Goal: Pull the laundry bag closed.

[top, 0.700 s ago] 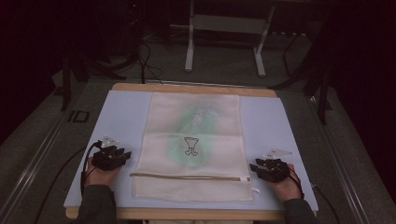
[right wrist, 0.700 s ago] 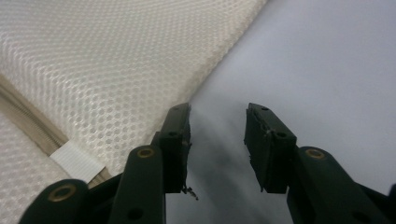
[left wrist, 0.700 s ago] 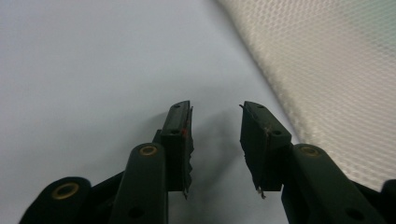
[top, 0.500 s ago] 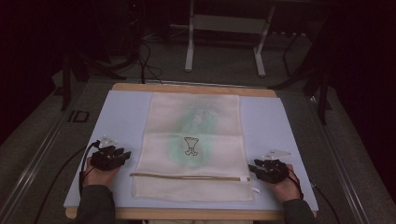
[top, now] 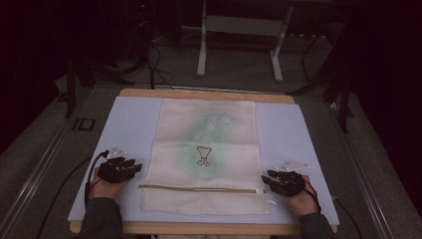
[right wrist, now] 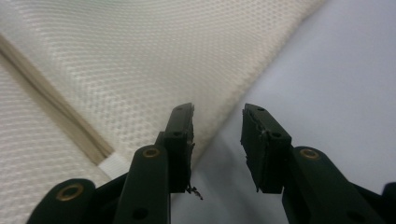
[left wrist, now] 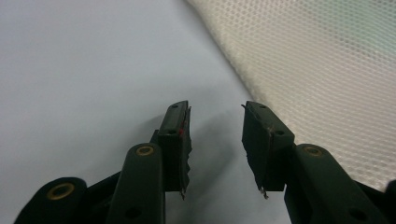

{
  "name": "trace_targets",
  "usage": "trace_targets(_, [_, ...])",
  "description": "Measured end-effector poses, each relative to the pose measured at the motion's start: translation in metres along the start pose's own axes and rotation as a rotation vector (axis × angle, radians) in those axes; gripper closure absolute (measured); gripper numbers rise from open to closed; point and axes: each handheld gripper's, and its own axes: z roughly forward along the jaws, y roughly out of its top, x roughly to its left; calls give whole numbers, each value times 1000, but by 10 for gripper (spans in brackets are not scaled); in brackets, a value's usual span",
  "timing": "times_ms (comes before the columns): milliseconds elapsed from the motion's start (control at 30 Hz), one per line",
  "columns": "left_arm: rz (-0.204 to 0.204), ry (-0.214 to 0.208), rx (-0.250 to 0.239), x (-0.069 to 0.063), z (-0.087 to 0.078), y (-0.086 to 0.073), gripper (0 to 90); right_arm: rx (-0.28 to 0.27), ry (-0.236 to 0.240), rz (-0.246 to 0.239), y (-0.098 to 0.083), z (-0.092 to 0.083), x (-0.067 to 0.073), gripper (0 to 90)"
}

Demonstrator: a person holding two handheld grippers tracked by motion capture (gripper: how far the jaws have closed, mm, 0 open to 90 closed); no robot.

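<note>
Cream mesh laundry bag (top: 206,154) flat at middle of pale blue mat (top: 134,124), zipper (top: 199,188) near its near edge. Left gripper (top: 130,166) just beside bag's left edge, jaws spread, nothing between. Right gripper (top: 269,179) at bag's right edge by zipper end, jaws spread, empty.

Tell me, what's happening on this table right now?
A person sits at the table with a gripper in each hand. A cream mesh laundry bag lies flat on the pale blue surface, its zipper running across the near end and something green showing through the mesh. The left gripper rests beside the bag's left edge, the right gripper at its right edge by the zipper's end. Both have open jaws with nothing between them.
</note>
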Motion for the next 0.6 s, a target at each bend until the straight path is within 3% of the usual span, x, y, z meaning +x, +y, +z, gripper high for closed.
trace_targets(200, [0,-14,-8,0,-1,-1,611,2,37,-28,7,1,10,630])
trace_targets(233, [6,-17,-7,-1,-1,0,613,5,53,-51,12,2,16,633])
trace_targets(367, [13,-5,-11,-2,-2,0,620,-1,82,-72,20,3,23,637])
trace_targets(600, [21,-4,-12,-2,-2,0,631,1,104,-97,28,8,30,637])
